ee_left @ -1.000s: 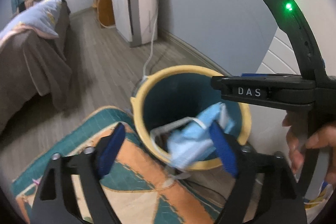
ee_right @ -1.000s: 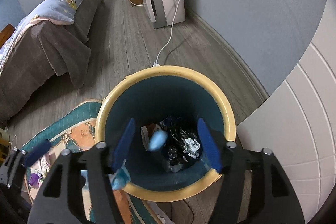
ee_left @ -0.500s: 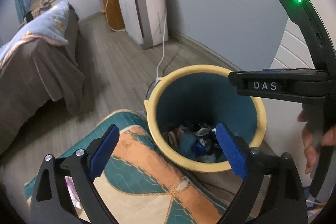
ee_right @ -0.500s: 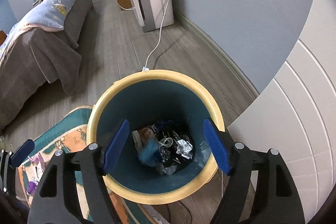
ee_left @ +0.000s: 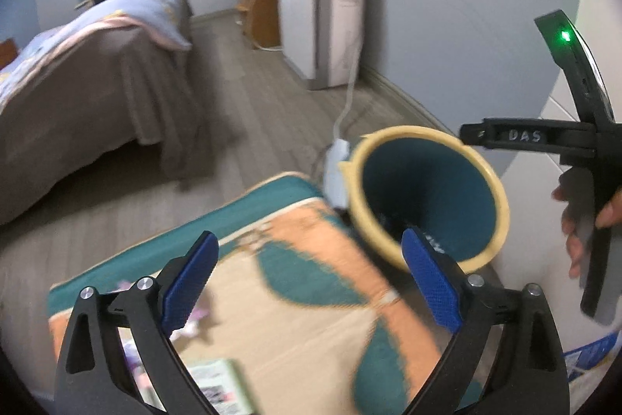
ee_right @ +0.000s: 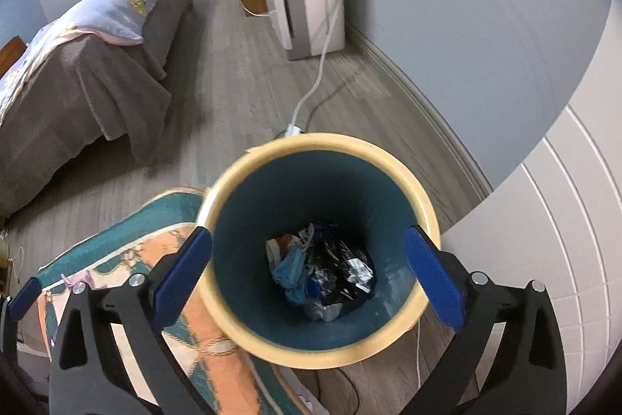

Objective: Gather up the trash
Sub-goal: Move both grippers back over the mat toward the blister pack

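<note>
Rug (ee_left: 295,302): patterned, beside the bin; scraps lie on it near the left gripper.
Bin (ee_right: 421,205): yellow rim, teal inside, upright on the floor at the rug's edge.
Trash (ee_right: 322,271): blue mask and dark wrappers at the bin bottom.
Right gripper (ee_right: 307,269): released, empty, above the bin mouth.
Left gripper (ee_left: 311,279): released, empty, over the rug.
Next (judgement): lower the left gripper onto the rug scraps (ee_left: 194,317), straddle one piece, then clench.

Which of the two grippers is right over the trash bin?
The right gripper: its open fingers frame the bin from above. The left gripper is open over the rug beside it.
</note>
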`<action>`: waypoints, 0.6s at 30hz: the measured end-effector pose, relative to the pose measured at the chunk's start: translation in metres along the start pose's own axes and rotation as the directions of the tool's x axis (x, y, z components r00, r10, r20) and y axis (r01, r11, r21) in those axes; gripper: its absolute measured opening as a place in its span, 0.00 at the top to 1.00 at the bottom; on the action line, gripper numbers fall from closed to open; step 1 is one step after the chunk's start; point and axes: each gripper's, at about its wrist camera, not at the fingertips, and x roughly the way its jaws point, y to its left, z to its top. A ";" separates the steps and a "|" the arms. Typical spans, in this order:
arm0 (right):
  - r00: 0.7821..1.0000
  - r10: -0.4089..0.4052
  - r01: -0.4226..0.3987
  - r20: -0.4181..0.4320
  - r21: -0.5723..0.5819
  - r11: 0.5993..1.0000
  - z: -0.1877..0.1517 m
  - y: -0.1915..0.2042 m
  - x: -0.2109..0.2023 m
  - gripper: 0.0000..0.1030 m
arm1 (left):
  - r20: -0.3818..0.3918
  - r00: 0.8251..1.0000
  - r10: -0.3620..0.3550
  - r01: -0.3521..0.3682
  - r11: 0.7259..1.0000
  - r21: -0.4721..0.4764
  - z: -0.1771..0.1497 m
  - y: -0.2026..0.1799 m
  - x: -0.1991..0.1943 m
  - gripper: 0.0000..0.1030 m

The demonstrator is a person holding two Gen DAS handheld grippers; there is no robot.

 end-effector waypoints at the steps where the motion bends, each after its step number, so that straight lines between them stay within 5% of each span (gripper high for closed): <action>1: 1.000 0.003 -0.003 0.008 -0.012 1.000 -0.001 0.007 -0.005 0.06 | 0.004 1.000 0.020 -0.019 1.000 -0.012 -0.003 0.010 -0.009 0.08; 10: 0.993 -0.027 0.052 0.113 -0.225 0.973 -0.023 0.110 -0.055 0.06 | 0.028 0.983 0.180 -0.172 0.970 -0.170 -0.044 0.095 -0.099 0.07; 18: 0.991 0.130 -0.107 0.042 -0.357 0.928 -0.069 0.189 -0.066 0.06 | 0.009 0.963 0.268 -0.258 0.935 -0.242 -0.094 0.136 -0.144 0.06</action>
